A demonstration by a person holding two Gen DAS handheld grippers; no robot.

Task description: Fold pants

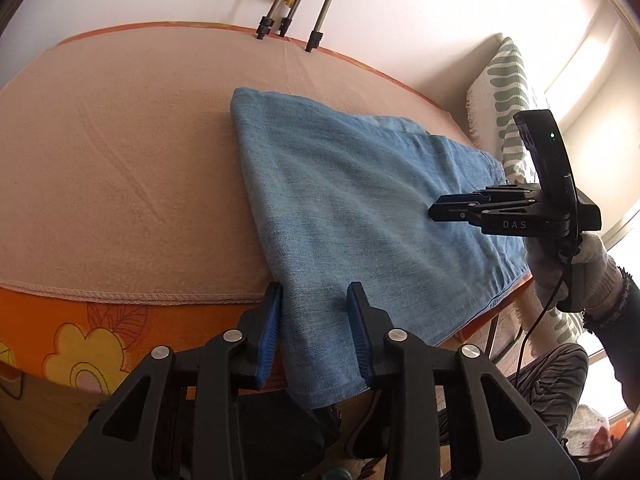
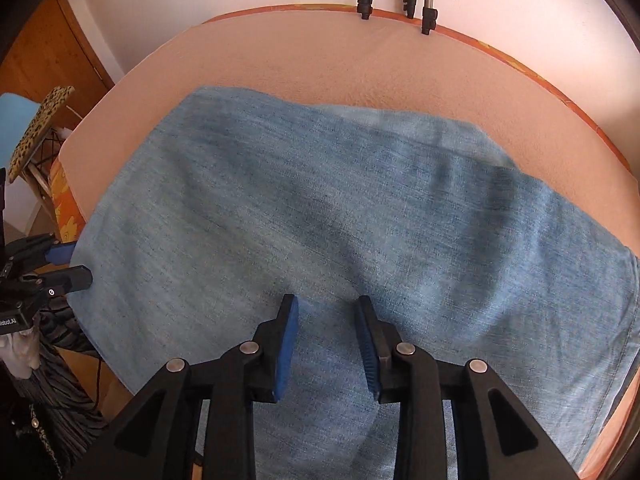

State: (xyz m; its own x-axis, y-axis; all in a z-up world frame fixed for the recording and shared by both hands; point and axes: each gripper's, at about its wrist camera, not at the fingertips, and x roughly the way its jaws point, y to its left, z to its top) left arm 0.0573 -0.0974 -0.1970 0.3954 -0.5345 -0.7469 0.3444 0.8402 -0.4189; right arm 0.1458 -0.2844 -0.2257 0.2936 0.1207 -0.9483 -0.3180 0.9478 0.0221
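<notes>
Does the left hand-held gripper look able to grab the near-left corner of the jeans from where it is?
Probably yes: the left hand-held gripper has its open jaws right at that corner of the jeans, which overhangs the table edge, with nothing between.

Lt-blue denim pants [image 1: 360,208], peach cloth [image 1: 132,160] w/ orange floral trim.

Pants [image 1: 352,208] flat on table [image 1: 120,160]; tripod legs [image 1: 288,20] behind.

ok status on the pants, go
Left gripper open at near corner. Right gripper open above the middle. Pants folded flat on table. Nothing in the way.
</notes>
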